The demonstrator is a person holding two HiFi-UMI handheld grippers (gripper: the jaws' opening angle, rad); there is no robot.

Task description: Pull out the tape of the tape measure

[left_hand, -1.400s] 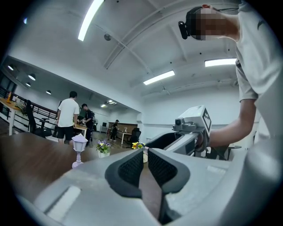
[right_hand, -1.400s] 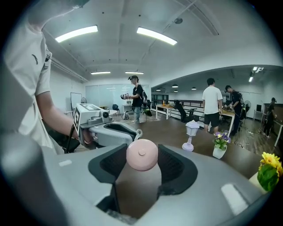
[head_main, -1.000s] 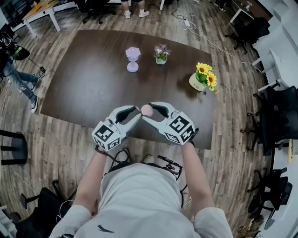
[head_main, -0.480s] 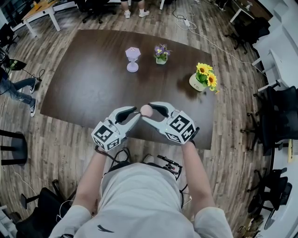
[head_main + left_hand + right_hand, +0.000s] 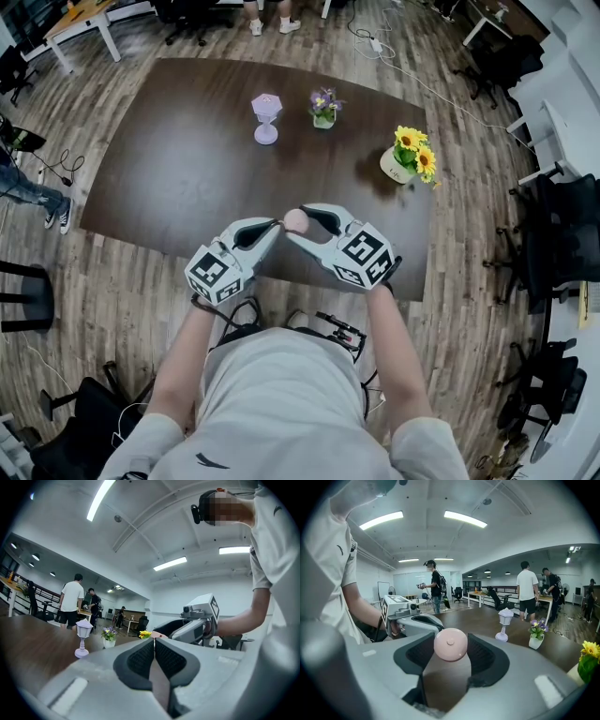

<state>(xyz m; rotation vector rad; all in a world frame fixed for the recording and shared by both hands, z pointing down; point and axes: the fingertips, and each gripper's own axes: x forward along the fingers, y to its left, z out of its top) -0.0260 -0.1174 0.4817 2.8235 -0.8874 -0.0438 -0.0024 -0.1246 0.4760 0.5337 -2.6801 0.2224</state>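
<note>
A round pink tape measure (image 5: 294, 220) hangs above the near edge of the dark table (image 5: 178, 169), with my right gripper (image 5: 298, 223) shut on it. In the right gripper view the pink case (image 5: 451, 644) sits squeezed between the two black pads. My left gripper (image 5: 277, 224) points at the case from the left, its tips right against it. In the left gripper view its jaws (image 5: 153, 641) are closed, with a thin pale sliver pinched between the pad tips, and the pink case (image 5: 159, 634) shows just beyond them.
On the table stand a lilac lamp-shaped ornament (image 5: 266, 117), a small pot of purple flowers (image 5: 324, 110) and a pot of yellow flowers (image 5: 410, 155). Black office chairs (image 5: 553, 244) line the right side. People stand in the room behind.
My left gripper's jaws have gone from wide open to closed at the left edge of the pink case. The right gripper and the case have stayed put.
</note>
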